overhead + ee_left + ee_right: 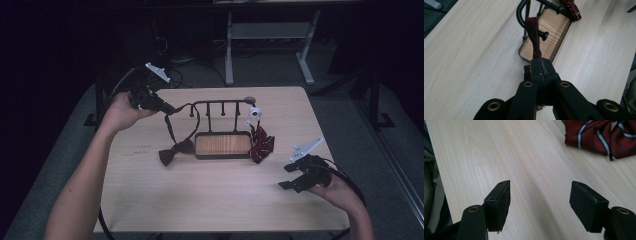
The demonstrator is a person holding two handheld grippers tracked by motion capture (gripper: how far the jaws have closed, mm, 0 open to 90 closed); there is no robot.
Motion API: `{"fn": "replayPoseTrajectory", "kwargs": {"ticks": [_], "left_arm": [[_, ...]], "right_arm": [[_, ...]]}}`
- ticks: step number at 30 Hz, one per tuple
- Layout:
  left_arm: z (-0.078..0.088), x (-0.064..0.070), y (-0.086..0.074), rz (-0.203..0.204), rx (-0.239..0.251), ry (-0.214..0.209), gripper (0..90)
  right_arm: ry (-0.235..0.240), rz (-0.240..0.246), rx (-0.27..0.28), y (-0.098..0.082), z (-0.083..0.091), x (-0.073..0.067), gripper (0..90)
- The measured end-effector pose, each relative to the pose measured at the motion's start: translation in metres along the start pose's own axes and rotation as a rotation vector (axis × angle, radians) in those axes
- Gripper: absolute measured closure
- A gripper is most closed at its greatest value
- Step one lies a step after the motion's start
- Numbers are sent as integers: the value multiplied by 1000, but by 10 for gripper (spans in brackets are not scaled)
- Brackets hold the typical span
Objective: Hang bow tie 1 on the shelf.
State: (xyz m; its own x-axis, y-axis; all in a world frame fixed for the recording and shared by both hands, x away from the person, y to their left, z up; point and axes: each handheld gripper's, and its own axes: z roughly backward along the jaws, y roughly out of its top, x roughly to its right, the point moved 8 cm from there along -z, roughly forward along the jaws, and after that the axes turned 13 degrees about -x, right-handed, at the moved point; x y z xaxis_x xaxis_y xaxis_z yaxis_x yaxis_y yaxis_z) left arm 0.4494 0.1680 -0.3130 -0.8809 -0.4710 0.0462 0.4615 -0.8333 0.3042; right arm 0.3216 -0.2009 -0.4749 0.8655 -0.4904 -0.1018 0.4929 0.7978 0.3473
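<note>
I can read no text, label, brand, number or sign anywhere in these views, neither on the bench (210, 200) nor elsewhere

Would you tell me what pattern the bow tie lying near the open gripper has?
Dark red bow tie with white-and-navy stripes, clearest in the right gripper view.

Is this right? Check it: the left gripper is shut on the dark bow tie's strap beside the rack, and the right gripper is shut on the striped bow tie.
Not quite. The left gripper is indeed shut on the dark bow tie's strap beside the rack. But the right gripper is open and holds nothing; the striped bow tie lies on the table beyond its jaws. The right gripper view shows it.
</note>
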Motion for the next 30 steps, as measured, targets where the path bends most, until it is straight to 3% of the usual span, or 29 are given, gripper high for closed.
{"fn": "replayPoseTrajectory", "kwargs": {"ticks": [16, 30], "left_arm": [[-8, -11, 2, 12, -29, 5, 897], [-19, -16, 4, 49, -51, 5, 896]], "right_arm": [[-5, 5, 2, 1, 2, 0, 327], [-13, 3, 2, -1, 4, 0, 328]]}}
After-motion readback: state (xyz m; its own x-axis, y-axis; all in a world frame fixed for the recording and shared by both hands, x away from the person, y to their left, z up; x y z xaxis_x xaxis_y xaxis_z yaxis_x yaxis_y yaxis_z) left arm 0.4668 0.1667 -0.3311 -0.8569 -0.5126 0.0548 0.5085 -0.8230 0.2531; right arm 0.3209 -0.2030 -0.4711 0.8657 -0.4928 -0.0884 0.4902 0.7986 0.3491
